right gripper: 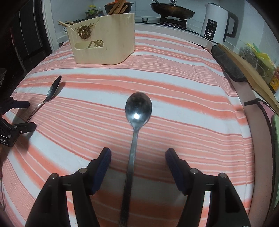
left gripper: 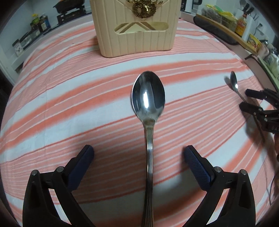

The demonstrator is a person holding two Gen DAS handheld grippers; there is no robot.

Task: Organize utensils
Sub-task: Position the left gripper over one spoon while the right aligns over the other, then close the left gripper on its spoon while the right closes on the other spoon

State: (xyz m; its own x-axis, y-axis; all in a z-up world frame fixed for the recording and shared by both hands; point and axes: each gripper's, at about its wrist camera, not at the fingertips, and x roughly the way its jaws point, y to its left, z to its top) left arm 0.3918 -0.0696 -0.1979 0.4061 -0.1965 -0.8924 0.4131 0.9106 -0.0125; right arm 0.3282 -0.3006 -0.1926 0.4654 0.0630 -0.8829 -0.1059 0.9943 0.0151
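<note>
A shiny ribbed-handle spoon (left gripper: 148, 97) lies on the striped cloth between the open fingers of my left gripper (left gripper: 138, 153); it also shows in the right wrist view (right gripper: 52, 90). A duller long-handled spoon (right gripper: 138, 108) lies between the open fingers of my right gripper (right gripper: 138, 155); it also shows in the left wrist view (left gripper: 234, 83). Neither gripper touches its spoon. A beige utensil holder (left gripper: 136, 29) with a gold ornament stands at the far side of the cloth; in the right wrist view the holder (right gripper: 104, 40) has wooden chopsticks in it.
The orange-and-white striped cloth (right gripper: 191, 87) covers the counter. A white kettle (right gripper: 216, 21) and a pan on a stove (right gripper: 172, 10) stand behind it. A wooden board and dark mat (right gripper: 233, 64) lean at the right. Bottles (left gripper: 40, 22) line the left shelf.
</note>
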